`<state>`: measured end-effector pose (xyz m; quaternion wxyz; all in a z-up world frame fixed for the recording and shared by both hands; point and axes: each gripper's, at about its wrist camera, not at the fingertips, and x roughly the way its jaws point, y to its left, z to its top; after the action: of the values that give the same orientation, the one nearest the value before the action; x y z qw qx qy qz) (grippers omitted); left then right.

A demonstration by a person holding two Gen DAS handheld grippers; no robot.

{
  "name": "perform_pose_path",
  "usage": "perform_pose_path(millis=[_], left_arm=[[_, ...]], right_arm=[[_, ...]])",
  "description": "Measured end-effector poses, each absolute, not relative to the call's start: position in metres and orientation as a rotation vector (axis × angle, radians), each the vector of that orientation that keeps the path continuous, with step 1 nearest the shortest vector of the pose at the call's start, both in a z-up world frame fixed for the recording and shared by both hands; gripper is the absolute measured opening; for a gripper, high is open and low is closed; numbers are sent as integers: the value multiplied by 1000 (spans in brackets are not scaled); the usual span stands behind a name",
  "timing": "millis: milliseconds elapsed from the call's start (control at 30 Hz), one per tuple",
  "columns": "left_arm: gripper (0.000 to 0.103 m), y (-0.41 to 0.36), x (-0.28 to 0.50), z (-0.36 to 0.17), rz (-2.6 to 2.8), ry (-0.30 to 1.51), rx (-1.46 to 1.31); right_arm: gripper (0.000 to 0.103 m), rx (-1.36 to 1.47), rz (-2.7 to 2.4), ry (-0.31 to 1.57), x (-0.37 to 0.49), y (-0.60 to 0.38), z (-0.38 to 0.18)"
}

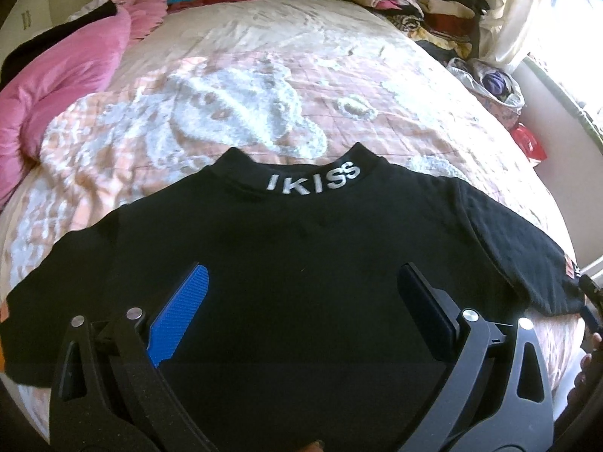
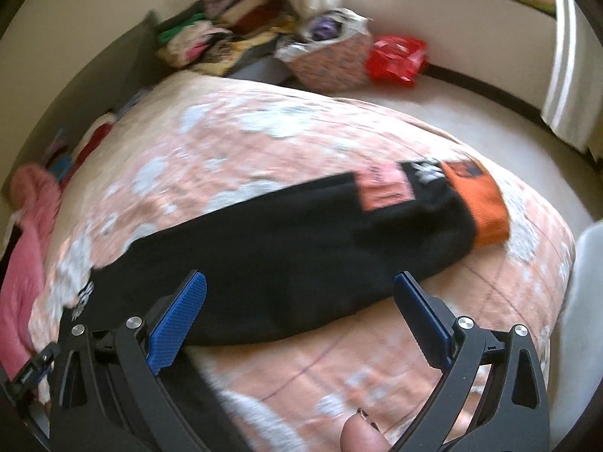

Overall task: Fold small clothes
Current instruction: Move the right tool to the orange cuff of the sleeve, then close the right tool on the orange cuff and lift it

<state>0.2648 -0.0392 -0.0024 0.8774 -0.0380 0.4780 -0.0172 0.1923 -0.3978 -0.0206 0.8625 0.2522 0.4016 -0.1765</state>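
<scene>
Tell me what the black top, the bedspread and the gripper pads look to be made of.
Black top: soft matte knit, likely cotton or a blend; it drapes flat with stitched-looking white collar letters. Bedspread: quilted fabric, seemingly printed; stitch lines form a grid. Left gripper pads: blue, finely textured, probably rubber or plastic on black rigid fingers.

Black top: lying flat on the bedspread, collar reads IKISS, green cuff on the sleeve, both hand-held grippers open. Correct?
One thing is off: the cuff is orange, not green, as the right wrist view shows. The rest holds: the black top lies flat on the bedspread, the collar reads IKISS, and the left hand-held gripper and right hand-held gripper are both open.
</scene>
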Motion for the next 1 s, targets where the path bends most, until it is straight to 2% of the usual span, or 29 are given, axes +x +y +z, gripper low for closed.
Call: perform_pose_path(millis=[433,800,833,867,900,933,967,1000], left_arm=[[94,-66,308,-11,-66,1007,-18],[94,-61,303,-37,-84,1045,-23],[94,-60,302,-38,-86,1047,-28],[94,-59,301,-37,-88,1048,-34],[94,-57,299,-36,-92,1043,-43],[94,-55,298,-34,-96,1037,-51],[94,-53,296,-31,-101,1030,-61],[94,-52,295,-28,-104,1021,-65]], right_arm=[[99,696,-492,907,202,-453,-60],[99,772,-574,819,188,-477,-68],[95,766,-574,807,189,-478,-67],[87,773,-573,795,191,-481,-66],[61,774,-579,789,192,-484,-66],[41,770,-587,785,193,-486,-65],[34,771,-574,778,194,-489,-63],[22,776,-553,771,195,-490,-61]])
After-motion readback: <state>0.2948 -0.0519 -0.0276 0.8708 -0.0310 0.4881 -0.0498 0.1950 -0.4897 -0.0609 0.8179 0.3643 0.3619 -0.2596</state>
